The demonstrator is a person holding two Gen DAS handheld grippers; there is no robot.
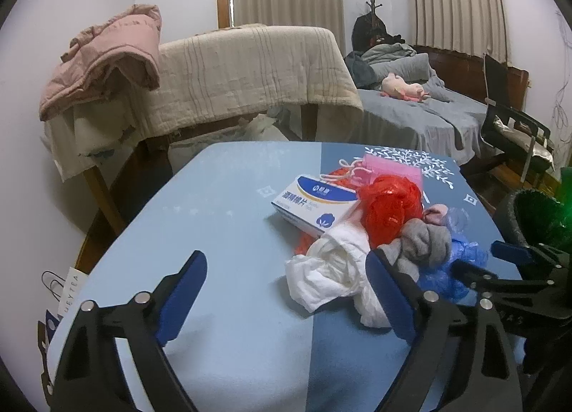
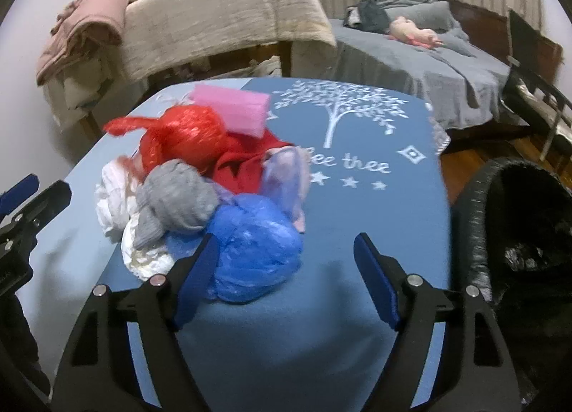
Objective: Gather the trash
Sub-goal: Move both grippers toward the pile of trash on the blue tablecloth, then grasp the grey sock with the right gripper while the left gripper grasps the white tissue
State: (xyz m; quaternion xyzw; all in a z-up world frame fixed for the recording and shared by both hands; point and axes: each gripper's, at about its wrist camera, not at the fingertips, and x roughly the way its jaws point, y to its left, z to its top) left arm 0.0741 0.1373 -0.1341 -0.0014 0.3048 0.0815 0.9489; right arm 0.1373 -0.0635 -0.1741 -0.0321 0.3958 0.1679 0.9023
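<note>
A heap of trash lies on the blue-clothed table (image 1: 214, 215): a white crumpled wad (image 1: 329, 269), a grey rag (image 1: 425, 244), a red plastic bag (image 1: 389, 208), a blue plastic bag (image 2: 250, 251), a pink bag (image 2: 232, 108) and a white-and-blue box (image 1: 314, 204). My left gripper (image 1: 286, 258) is open low over the table, and the white wad lies against its right finger. My right gripper (image 2: 286, 240) is open around the blue bag, which touches only its left finger. A bin with a black liner (image 2: 518, 215) stands right of the table.
A red cloth (image 2: 250, 158) and a clear plastic bag (image 2: 286, 169) lie in the heap. Behind the table are a beige-covered piece of furniture (image 1: 250, 65) and a grey bed (image 1: 429, 108). A black chair (image 1: 511, 119) stands at the right. A paper bag (image 1: 68, 287) hangs at the table's left edge.
</note>
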